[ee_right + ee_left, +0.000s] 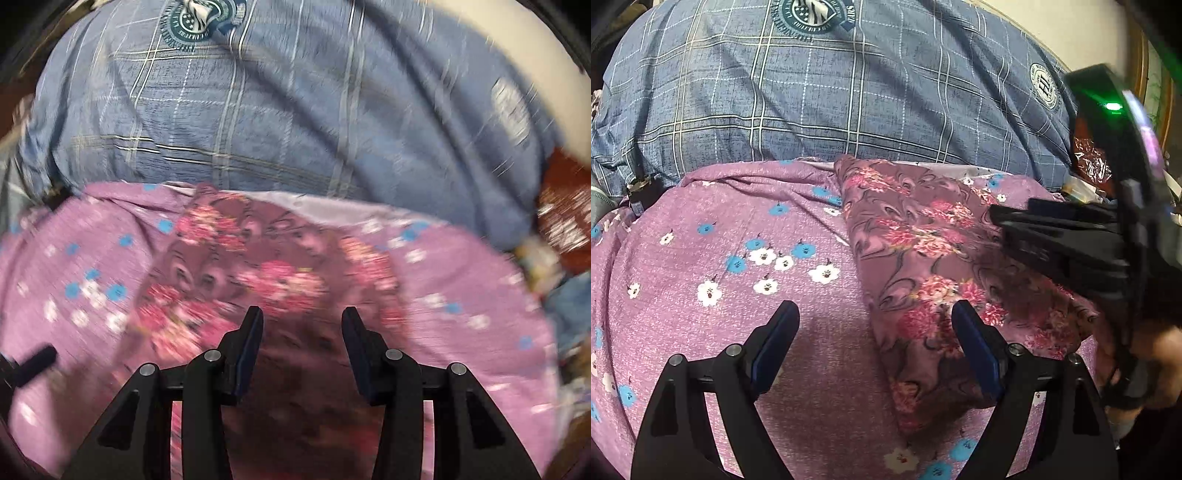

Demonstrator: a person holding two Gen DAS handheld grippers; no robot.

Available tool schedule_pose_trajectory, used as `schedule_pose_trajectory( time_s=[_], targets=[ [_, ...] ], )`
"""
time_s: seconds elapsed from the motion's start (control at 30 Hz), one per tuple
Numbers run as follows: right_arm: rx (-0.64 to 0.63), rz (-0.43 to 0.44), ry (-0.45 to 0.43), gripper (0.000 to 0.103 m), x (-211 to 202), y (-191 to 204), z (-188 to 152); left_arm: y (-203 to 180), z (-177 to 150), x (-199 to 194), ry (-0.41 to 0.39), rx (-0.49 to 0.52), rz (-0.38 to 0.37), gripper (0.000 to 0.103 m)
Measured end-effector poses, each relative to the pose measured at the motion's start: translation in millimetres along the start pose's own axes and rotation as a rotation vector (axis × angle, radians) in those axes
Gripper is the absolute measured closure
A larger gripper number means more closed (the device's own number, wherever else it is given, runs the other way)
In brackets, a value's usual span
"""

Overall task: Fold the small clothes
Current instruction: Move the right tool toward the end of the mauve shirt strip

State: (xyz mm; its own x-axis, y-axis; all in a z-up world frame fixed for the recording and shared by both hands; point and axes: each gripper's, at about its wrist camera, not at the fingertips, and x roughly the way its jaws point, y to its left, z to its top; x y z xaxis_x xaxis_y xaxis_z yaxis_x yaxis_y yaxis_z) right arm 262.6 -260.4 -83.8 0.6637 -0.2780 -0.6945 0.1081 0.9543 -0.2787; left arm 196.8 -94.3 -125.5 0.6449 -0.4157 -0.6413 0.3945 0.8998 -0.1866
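Observation:
A small mauve garment with pink flowers (923,258) lies folded into a long wedge on a purple sheet with blue and white flowers (738,240). My left gripper (875,317) is open and empty, low over the sheet, with its right finger at the garment's near left edge. My right gripper (1008,225) reaches in from the right over the garment in the left wrist view. In its own blurred view the right gripper (303,321) is open above the garment (258,273), holding nothing.
A blue plaid blanket with round crests (849,92) is bunched behind the sheet. Red and mixed items (1089,158) lie at the far right. The tip of the left gripper (33,363) shows at the left edge of the right wrist view.

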Motion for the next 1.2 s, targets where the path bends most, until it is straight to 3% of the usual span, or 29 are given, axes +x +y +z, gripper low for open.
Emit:
schedule_pose_trajectory(
  time_s=[0.17,0.47,1.2],
  targets=[
    [-0.051,-0.122,-0.072,0.054,-25.9,-6.2,-7.6,-8.9,-2.7,1.6,-0.005,0.026,0.010,0.018],
    [-0.044,-0.179,-0.078,0.053,-40.3,-15.0,-19.3,-12.8,-5.2,0.4,-0.007,0.041,0.020,0.018],
    [-0.030,-0.141,-0.046,0.053,-24.7,-25.9,-23.9,-8.3,4.4,6.1,-0.001,0.011,0.000,0.018]
  ],
)
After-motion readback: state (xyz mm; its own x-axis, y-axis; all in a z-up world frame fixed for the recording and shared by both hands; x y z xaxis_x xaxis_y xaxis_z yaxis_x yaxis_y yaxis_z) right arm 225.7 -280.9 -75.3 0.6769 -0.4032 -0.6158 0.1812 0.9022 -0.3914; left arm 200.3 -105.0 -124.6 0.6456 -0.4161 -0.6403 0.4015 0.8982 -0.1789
